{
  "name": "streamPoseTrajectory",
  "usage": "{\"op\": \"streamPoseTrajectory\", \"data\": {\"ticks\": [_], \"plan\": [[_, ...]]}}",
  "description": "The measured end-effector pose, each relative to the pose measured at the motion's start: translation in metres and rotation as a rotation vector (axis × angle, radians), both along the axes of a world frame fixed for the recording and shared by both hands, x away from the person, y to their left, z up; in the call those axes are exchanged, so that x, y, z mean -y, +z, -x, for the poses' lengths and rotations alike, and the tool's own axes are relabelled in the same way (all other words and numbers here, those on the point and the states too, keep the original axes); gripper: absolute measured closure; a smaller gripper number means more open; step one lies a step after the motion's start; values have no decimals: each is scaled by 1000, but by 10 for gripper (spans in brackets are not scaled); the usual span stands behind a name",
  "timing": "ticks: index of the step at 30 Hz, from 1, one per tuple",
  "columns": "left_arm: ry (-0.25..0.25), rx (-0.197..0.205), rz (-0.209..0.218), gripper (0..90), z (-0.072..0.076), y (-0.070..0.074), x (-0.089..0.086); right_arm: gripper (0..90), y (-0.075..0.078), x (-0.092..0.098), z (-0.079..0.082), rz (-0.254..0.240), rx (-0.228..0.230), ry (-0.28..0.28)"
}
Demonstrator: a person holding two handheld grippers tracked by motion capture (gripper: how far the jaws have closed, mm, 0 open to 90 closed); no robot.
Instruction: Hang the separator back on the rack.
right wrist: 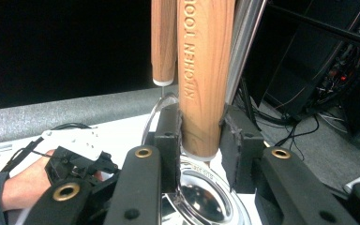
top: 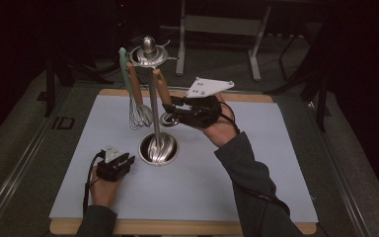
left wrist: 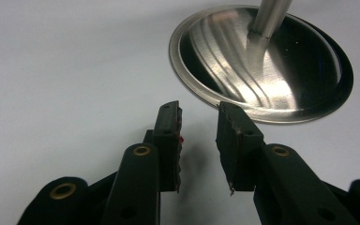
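Wooden ladle handle (right wrist: 201,79) hangs from the rack (top: 149,54) at the desk's (top: 256,187) far middle, grasped by the right fingers (right wrist: 168,136). Left gripper (left wrist: 198,140), near left, is released. Tugging sideways could tip the rack or swing the whisk (top: 139,114).

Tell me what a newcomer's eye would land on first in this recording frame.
The steel utensil stand rises mid-mat from its round base, with a whisk and a wooden-handled strainer hanging from its top ring. The right gripper has its jaws around the lower end of that wooden handle, stamped KITCHEN TOOL. The left gripper rests open on the white mat, just short of the base.
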State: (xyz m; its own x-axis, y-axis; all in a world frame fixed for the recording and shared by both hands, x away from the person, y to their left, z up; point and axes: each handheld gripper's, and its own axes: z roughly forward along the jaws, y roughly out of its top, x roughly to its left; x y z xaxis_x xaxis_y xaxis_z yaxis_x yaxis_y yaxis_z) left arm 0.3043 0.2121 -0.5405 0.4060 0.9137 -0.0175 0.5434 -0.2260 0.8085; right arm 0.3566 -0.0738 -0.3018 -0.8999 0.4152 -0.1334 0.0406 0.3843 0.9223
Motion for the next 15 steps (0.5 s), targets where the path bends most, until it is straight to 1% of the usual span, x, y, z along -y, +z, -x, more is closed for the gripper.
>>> {"op": "streamPoseTrajectory", "data": {"ticks": [1,4,5,10,15], "plan": [[-1,0,0,702,0,0,0,673,0,-1,0,1,-1,3],[-2,-1,-1,701,0,0,0,652,0,-1,1,2,-3,6],[-1,-1,-2,701,0,0,0,638,0,-1,1,5,-5,17],[-1,0,-3,701,0,0,0,638,1,0,2,1,-4,18],[-2,0,-2,699,0,0,0,630,2,3,4,11,0,29]]}}
